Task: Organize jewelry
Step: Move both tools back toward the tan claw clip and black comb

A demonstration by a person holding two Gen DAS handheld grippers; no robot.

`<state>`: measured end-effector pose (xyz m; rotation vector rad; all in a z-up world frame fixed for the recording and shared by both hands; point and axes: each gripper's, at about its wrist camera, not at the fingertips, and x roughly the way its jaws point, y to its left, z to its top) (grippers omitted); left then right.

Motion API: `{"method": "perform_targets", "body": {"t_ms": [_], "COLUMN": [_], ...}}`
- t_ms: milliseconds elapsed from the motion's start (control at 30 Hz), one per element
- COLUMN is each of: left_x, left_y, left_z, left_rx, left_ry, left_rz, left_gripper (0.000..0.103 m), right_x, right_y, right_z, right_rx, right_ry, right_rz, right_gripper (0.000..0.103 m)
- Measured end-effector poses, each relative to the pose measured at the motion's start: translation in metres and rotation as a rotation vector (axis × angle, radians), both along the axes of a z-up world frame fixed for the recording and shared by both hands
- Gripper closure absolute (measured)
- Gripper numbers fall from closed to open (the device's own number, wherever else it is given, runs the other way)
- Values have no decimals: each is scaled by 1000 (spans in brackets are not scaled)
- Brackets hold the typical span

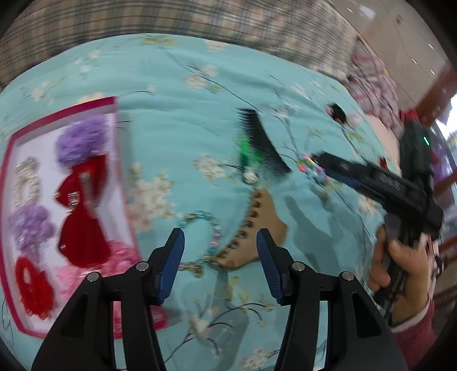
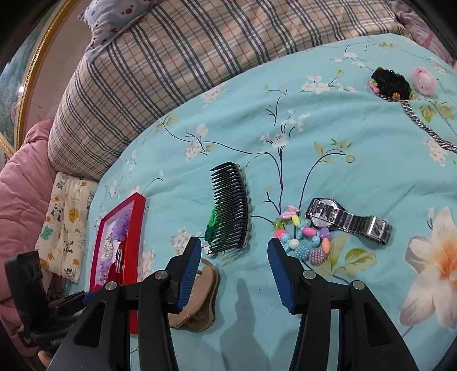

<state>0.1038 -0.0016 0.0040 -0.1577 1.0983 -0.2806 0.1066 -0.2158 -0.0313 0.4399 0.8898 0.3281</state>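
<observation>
A turquoise bedspread [image 2: 328, 177] with white blossoms and dark branches covers the bed. Along its far edge lies a plaid bolster [image 2: 177, 65], with a printed pillow [image 2: 114, 20] behind it. At the left edge sit a pink quilt [image 2: 20, 197] and a cartoon-animal cushion [image 2: 67, 222]. A gold-framed picture [image 2: 31, 74] hangs beyond.

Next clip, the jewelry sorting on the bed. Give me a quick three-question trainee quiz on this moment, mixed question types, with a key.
1. True or false: the left gripper has something between its jaws.
2. What lies right beside the wristwatch: A) colourful bead bracelet, B) red box, C) plaid pillow?
3. Fill in: the black comb lies on the ___ bedspread, outside the box.

Key: 1 false, both grippers, right too, are open and empty; 2 A; 3 turquoise floral.
</observation>
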Motion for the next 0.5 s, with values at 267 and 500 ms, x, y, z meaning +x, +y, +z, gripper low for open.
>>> {"method": "perform_targets", "body": {"t_ms": [267, 500], "left_x": [12, 22], "left_y": [-30, -48], "left_z": [-18, -34], "left_rx": [32, 54], "left_ry": [35, 51], "left_rz": [-93, -140], "left_gripper": [39, 29], "right_x": [29, 31], "right_y": [21, 20], "right_z": [-11, -17], "right_rx": [-43, -59], "right_ry": [20, 39], "right_rz": [81, 110], "right_gripper": [43, 36]}}
